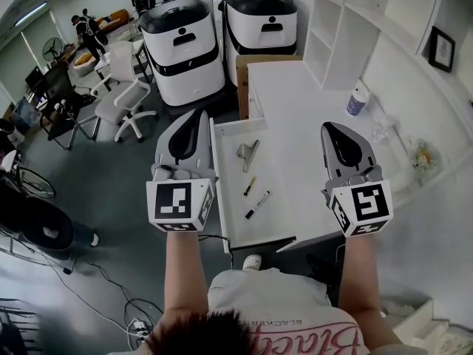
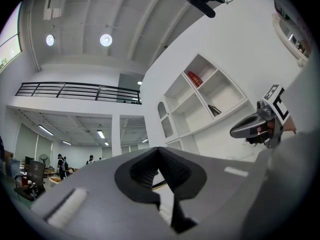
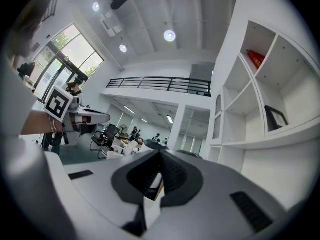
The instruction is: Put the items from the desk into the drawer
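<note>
Held up over the open drawer (image 1: 235,214): left claw (image 1: 196,117) at its left rim, right claw (image 1: 330,128) beyond its right side, above the white surface (image 1: 295,102). Both shut, pads together, nothing between them.

Already inside the drawer: a metal clip (image 1: 247,154), a short yellow-and-black pen (image 1: 250,185) and a black marker (image 1: 257,205). Remaining on the surface, well to the right of the drawer: a blue-banded cup (image 1: 358,100) and, just nearer, a clear item (image 1: 384,129) too small to identify.

Judged as the step in hand: fetching the next item, probably the cup. To do it well:
- Open the right claw fully before the approach.
- Come in level at mid-height of the cup, with pads on opposite walls.
- Close only enough to hold, to avoid buckling a likely thin wall.
- Keep upright in transit in case of contents.
- Lower into a bare part of the drawer, away from what lies there, before releasing.
- Keep the left claw out of the travel path, or rest it against the drawer's rim for steadiness.
</note>
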The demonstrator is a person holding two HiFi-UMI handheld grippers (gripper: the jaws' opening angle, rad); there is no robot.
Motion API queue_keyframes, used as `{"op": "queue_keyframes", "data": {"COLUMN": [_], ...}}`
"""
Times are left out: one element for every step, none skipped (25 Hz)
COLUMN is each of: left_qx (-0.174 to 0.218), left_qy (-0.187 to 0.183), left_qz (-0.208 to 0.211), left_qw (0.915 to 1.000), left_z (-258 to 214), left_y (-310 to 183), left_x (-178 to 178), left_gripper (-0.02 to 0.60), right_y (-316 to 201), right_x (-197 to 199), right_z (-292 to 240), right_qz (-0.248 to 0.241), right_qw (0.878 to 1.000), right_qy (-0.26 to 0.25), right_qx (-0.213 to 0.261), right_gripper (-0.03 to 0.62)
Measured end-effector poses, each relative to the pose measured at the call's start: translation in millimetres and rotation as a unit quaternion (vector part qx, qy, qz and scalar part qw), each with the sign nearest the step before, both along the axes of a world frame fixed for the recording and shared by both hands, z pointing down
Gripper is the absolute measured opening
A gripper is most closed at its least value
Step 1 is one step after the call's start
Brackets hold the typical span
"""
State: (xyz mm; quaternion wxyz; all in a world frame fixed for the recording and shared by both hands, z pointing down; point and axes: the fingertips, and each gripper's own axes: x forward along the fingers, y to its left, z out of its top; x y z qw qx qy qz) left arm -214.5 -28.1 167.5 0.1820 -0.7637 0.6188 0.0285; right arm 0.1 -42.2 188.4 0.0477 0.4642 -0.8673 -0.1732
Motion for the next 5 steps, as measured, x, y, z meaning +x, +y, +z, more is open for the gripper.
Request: {"op": "queue_keyframes", "data": {"left_qx": [0.001, 0.002, 0.004, 0.005, 0.007], "left_qy": [0.000, -0.001, -0.001, -0.001, -0.001], "left_qz": [0.000, 0.000, 0.000, 0.000, 0.001], "left_qw": [1.0000, 1.0000, 1.0000, 1.0000, 1.0000], "left_z": [-0.4, -1.0, -1.6, -2.2, -2.7], "left_y": [0.5, 1.2, 1.9, 2.6, 3.2], "left_x": [0.3, 0.7, 1.3, 2.0, 2.7], "left_gripper": [0.009, 0.011, 0.009, 0.009, 0.009], "right_y": [0.1, 0.2, 0.3, 0.5, 0.6], "right_x": [0.4, 0.8, 1.2, 1.8, 2.3], "right_z": [-0.5, -1.0, -1.5, -2.1, -2.7], "right_qz": [0.000, 0.000, 0.000, 0.000, 0.000], "right_qw": [1.000, 1.000, 1.000, 1.000, 1.000], "right_qy": [-0.001, -0.002, -0.003, -0.004, -0.006], "right_qx": [0.001, 0.001, 0.002, 0.002, 0.003], "right_gripper": [0.008, 0.008, 0.008, 0.008, 0.008]}}
